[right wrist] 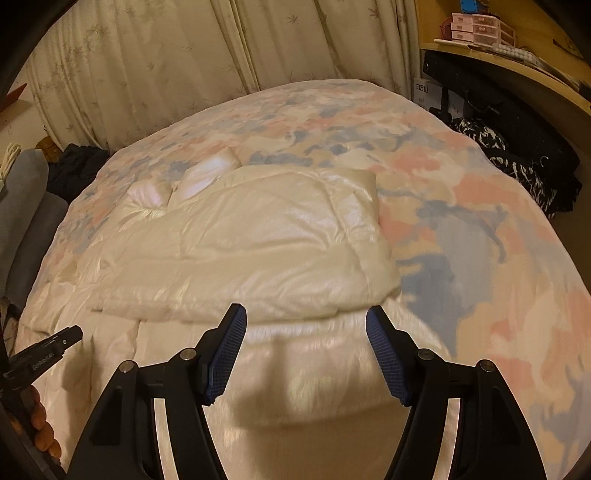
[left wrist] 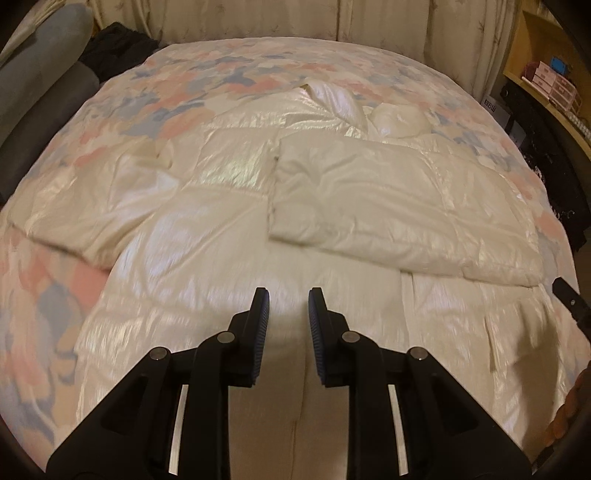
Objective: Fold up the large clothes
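Note:
A large shiny cream puffer coat (left wrist: 229, 229) lies spread on the bed, front up. Its right sleeve (left wrist: 399, 206) is folded across the body; the left sleeve (left wrist: 85, 206) lies stretched out to the left. The hood (left wrist: 399, 118) sits bunched at the far end. My left gripper (left wrist: 287, 295) is open and empty, hovering over the coat's lower body. My right gripper (right wrist: 306, 314) is open wide and empty, above the coat's hem just below the folded sleeve (right wrist: 258, 236). The tip of each gripper shows at the edge of the other's view.
The bed's floral quilt (right wrist: 480, 229) in pink, blue and cream lies under the coat. Curtains (right wrist: 184, 66) hang behind the bed. A wooden shelf with boxes (right wrist: 480, 33) and dark bags (right wrist: 517, 158) stand at the right. A grey cushion (left wrist: 40, 92) and dark clothing lie at the left.

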### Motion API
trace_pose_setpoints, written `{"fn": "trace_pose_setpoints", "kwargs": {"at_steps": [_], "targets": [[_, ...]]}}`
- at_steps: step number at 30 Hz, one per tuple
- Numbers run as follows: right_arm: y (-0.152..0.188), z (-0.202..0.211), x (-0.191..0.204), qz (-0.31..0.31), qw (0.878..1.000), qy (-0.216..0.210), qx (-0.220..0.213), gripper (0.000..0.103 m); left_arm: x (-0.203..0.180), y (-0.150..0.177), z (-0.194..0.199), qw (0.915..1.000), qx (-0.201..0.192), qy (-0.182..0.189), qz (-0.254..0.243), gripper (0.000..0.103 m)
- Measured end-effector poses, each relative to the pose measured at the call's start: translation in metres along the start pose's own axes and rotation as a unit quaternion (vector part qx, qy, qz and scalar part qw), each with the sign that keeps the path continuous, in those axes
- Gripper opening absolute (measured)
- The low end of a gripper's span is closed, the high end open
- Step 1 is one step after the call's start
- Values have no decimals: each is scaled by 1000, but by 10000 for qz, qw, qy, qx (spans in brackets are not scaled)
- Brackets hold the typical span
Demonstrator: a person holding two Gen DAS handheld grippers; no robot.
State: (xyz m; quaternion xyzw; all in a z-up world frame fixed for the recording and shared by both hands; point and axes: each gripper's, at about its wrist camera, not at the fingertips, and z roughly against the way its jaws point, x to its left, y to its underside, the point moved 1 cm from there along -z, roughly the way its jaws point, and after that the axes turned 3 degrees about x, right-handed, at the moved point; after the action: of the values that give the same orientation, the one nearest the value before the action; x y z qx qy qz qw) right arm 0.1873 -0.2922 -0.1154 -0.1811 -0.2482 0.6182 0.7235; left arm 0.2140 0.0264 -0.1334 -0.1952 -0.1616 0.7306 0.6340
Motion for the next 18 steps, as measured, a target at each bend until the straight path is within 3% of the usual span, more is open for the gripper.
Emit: {"fn": "trace_pose_setpoints", "kwargs": {"at_steps": [18], "targets": [[102, 65, 1, -396, 9983, -408, 96, 69, 63, 88, 83, 9993, 11, -58, 369, 19]]}}
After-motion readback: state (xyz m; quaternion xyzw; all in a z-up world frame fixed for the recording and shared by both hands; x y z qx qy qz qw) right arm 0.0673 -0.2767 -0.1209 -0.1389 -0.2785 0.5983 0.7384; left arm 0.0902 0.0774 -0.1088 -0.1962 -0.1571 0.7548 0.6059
